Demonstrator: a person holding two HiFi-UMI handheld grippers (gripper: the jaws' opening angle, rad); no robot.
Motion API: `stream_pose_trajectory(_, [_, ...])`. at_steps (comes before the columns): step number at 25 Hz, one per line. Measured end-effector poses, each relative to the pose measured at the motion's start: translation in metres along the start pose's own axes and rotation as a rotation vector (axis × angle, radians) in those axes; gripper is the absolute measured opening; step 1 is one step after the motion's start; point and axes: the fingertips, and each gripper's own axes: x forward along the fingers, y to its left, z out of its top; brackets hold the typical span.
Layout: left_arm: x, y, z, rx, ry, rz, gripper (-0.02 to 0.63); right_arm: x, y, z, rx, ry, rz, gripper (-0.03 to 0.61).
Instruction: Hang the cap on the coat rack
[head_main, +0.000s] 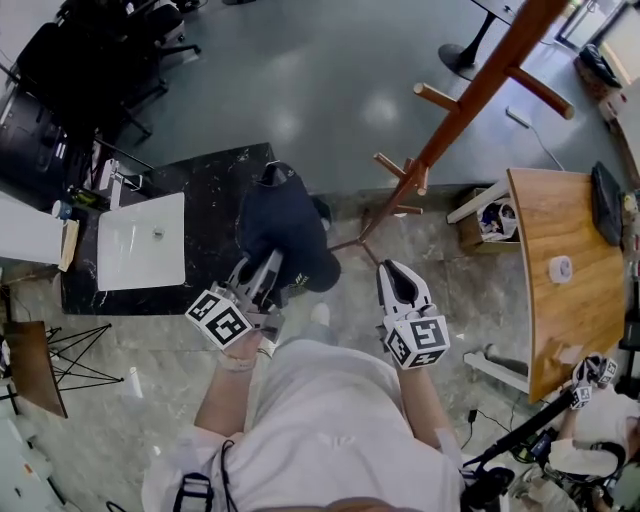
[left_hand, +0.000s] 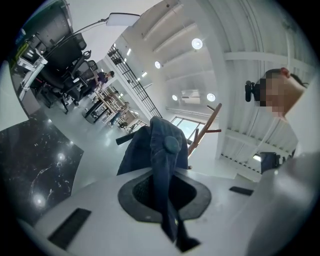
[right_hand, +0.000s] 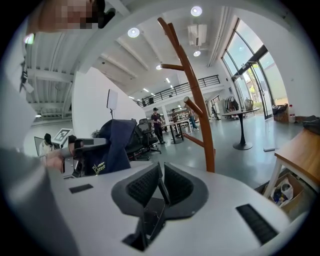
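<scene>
Navy cloth of the one cap (head_main: 285, 235) is pinched between the jaws of the left gripper (head_main: 262, 270). The cap hangs to the left of the single wooden coat rack (head_main: 470, 100), low by its trunk and on none of its pegs. The right gripper (head_main: 397, 272), the second of the two, has its jaws pressed together on nothing, just before the rack's foot. One wooden table (head_main: 560, 300) stands right of the rack.
</scene>
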Motion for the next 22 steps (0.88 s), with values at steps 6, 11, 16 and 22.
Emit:
stream_pose_trajectory(6, [0.009, 0.029, 0.024, -0.009, -0.016, -0.015, 0.017, 0.041, 0.012, 0.013, -0.027, -0.005, 0.015, 0.049])
stream_pose_trajectory(11, [0.010, 0.042, 0.039, -0.004, -0.008, -0.032, 0.017, 0.062, 0.019, 0.020, -0.027, -0.008, 0.014, 0.049])
stream_pose_trajectory(16, [0.013, 0.036, 0.052, 0.048, -0.015, -0.062, 0.018, 0.066, 0.011, 0.023, -0.019, -0.007, -0.010, 0.049])
stream_pose_trajectory(22, [0.011, 0.027, 0.059, 0.073, -0.036, -0.061, 0.017, 0.064, 0.003, 0.038, -0.019, -0.031, -0.015, 0.049])
